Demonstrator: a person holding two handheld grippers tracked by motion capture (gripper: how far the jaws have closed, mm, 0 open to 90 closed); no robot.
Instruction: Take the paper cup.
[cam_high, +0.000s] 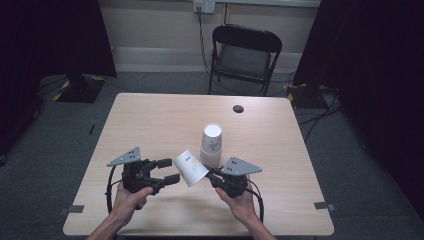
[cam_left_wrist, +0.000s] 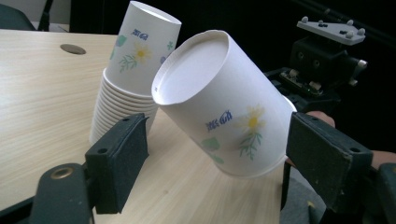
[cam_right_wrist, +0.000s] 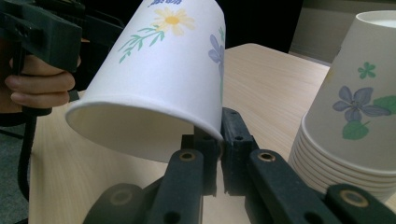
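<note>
A white paper cup (cam_high: 190, 167) (cam_left_wrist: 224, 102) (cam_right_wrist: 159, 79) printed with flowers hangs tilted above the table, its mouth towards my right gripper (cam_high: 210, 174) (cam_right_wrist: 220, 135). That gripper is shut on the cup's rim. My left gripper (cam_high: 170, 170) (cam_left_wrist: 215, 158) is open, its jaws on either side of the cup's base end with no pad touching it. Just behind, a stack of several upside-down cups (cam_high: 211, 145) (cam_left_wrist: 135, 70) (cam_right_wrist: 355, 107) stands on the table.
The light wooden table (cam_high: 150, 120) has a round cable hole (cam_high: 238, 108) near its far edge. A black folding chair (cam_high: 245, 55) stands beyond it. Dark curtains hang on both sides, with cables on the floor.
</note>
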